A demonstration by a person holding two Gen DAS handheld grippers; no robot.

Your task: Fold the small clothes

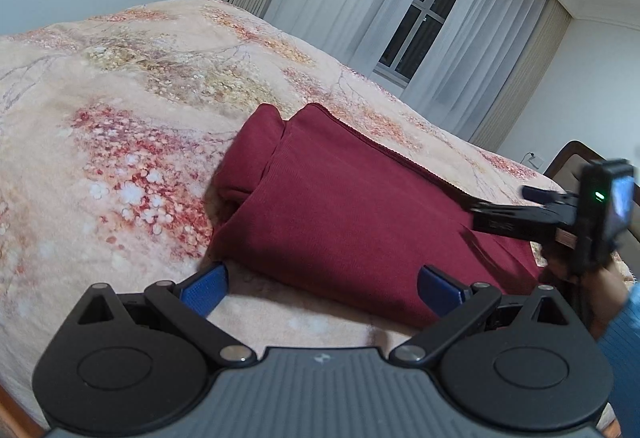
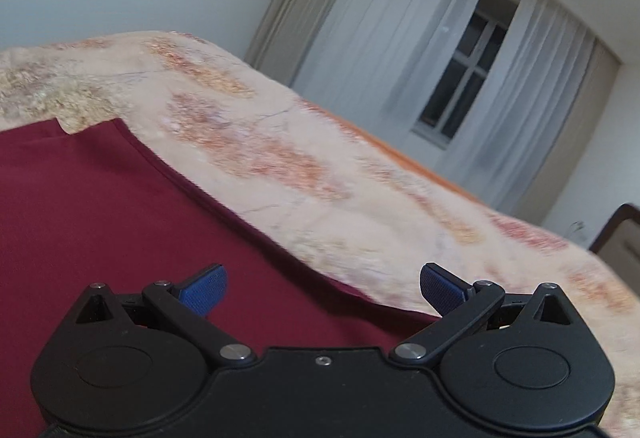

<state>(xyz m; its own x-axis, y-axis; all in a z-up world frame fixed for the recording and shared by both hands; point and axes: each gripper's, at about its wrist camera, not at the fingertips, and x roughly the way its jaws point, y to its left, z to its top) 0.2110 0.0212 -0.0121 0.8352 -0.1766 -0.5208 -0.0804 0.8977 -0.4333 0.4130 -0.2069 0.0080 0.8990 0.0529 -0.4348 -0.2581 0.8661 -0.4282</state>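
Both grippers over partly folded garment, jaws spread, gripping nothing.
The dark red knit garment (image 1: 352,213) lies on the floral-patterned bed (image 1: 120,125); left gripper (image 1: 322,292) and right gripper (image 2: 323,290) hover. Risk: a single-layer pinch could undo the fold.

Maroon garment (image 1: 352,205) is showing as fine-ribbed knit cloth, matt, soft, with a stitched hem along its far edge. Bedspread (image 1: 120,141) is looking like plush, fuzzy cloth, matt, floral print. Left gripper (image 1: 322,292) is showing matt black plastic arms, shiny metal rivets, blue finely textured pads (image 1: 204,292), and a ribbed grey plastic body. Right gripper (image 2: 323,292) is reading the same, body smooth black. Curtains (image 1: 360,5) are hanging as sheer, pleated fabric.
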